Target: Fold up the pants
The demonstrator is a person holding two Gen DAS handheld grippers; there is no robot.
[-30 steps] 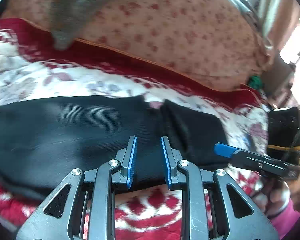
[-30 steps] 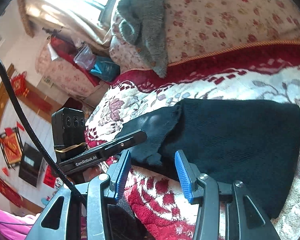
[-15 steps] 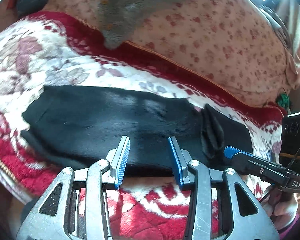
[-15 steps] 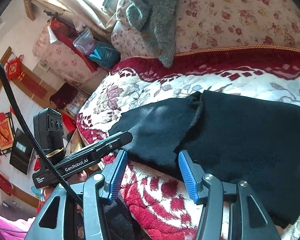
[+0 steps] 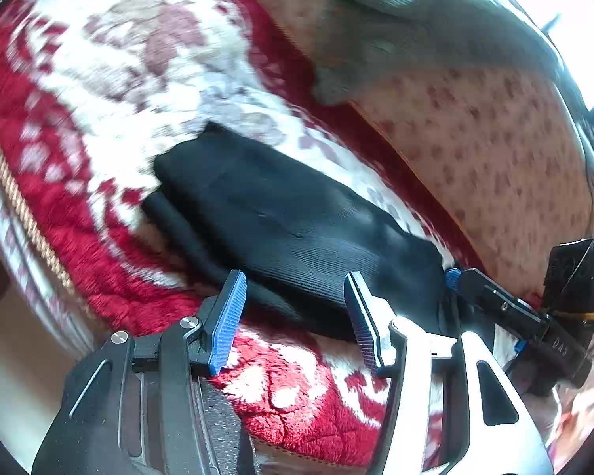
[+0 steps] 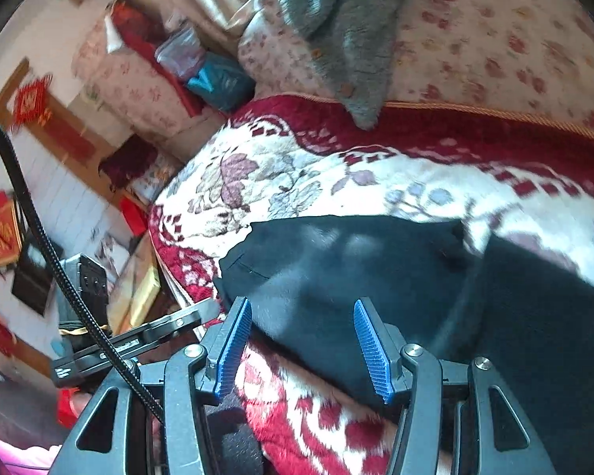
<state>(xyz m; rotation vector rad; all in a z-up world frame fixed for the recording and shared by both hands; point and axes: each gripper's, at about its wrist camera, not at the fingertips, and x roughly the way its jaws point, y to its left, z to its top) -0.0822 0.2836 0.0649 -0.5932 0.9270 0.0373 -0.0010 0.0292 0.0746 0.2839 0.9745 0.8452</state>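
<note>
The black pants (image 5: 297, 225) lie as a long folded strip on a red and white floral blanket (image 5: 99, 91). My left gripper (image 5: 293, 316) is open and empty, just off the strip's near edge. The right gripper's body (image 5: 534, 320) shows at the strip's right end in this view. In the right wrist view the pants (image 6: 376, 273) fill the lower right, and my right gripper (image 6: 303, 340) is open and empty over their near edge. The left gripper's body (image 6: 138, 340) shows at lower left there.
A floral backrest cushion (image 5: 495, 138) stands behind the blanket with a grey fuzzy cloth (image 6: 348, 19) draped over it. The blanket's front edge with gold piping (image 5: 31, 229) drops off at the left. Bags and furniture (image 6: 202, 71) sit beyond the left end.
My left gripper swung left toward the strip's left end and opened wider. My right gripper moved closer over the pants' edge and opened a little wider. Both views are motion-blurred.
</note>
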